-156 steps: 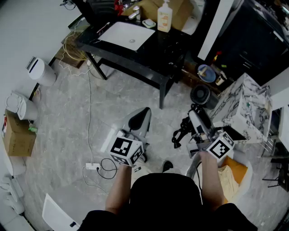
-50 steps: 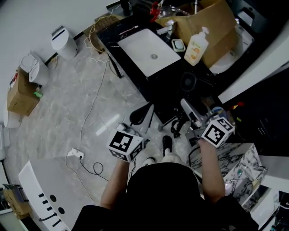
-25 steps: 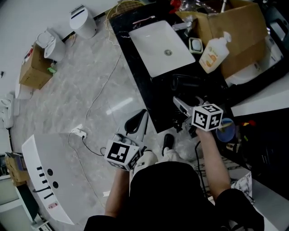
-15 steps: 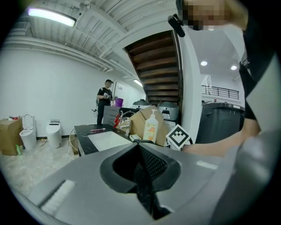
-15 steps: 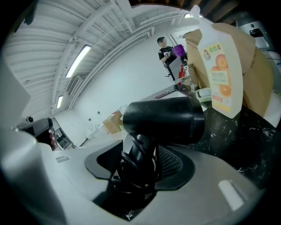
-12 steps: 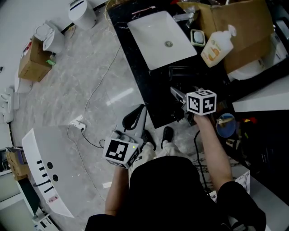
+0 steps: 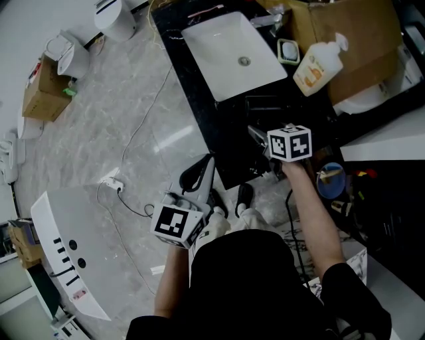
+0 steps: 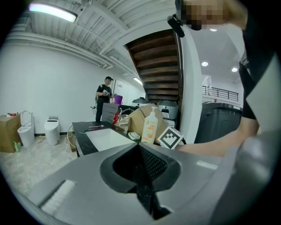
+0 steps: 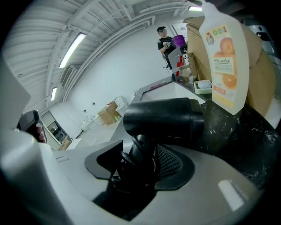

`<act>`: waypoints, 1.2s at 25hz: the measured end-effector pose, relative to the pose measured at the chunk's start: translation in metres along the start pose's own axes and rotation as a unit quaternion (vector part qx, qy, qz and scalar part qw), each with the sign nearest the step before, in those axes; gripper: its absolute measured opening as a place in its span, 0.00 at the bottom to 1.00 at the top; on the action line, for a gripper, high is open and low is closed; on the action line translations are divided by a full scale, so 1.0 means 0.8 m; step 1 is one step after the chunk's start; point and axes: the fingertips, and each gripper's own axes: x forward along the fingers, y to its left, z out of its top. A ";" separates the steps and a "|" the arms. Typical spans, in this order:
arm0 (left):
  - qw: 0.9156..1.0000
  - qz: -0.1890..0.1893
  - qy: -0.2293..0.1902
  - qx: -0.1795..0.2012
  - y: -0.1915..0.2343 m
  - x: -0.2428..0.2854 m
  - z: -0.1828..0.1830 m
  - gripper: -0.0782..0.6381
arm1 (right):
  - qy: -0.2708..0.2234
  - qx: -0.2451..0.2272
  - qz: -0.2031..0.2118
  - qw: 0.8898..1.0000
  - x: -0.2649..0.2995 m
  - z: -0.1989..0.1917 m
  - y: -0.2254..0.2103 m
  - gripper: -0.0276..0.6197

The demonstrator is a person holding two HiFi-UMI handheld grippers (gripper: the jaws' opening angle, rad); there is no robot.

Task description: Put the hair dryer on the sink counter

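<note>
The black hair dryer [image 9: 166, 117] has its handle clamped between the jaws of my right gripper [image 9: 140, 165], which is shut on it. Its barrel lies across the view, over the black sink counter [image 9: 246, 132]. In the head view the right gripper [image 7: 260, 149] reaches over the counter [image 7: 199, 113] just in front of the white basin [image 7: 232, 56], with the hair dryer [image 7: 264, 105] dark against the dark top. I cannot tell whether the dryer touches the counter. My left gripper [image 7: 202, 174] hangs over the floor, jaws shut and holding nothing [image 8: 142, 184].
An orange soap bottle [image 7: 319, 63], a soap dish [image 7: 287, 51] and a cardboard box [image 7: 358, 40] stand right of the basin. A blue bowl [image 7: 330, 182] sits below the counter's end. A power strip with cable [image 7: 109, 180] lies on the floor. Toilets [image 7: 109, 13] stand far left.
The person has walked up to the counter. My right gripper has carried the hair dryer from over the floor to over the counter beside the basin. The left gripper stayed low and shut.
</note>
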 end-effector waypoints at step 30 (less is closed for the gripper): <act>1.000 -0.009 0.005 -0.002 0.003 0.017 -0.002 0.11 | 0.035 -0.020 -0.041 0.998 0.025 -0.023 -0.024 0.43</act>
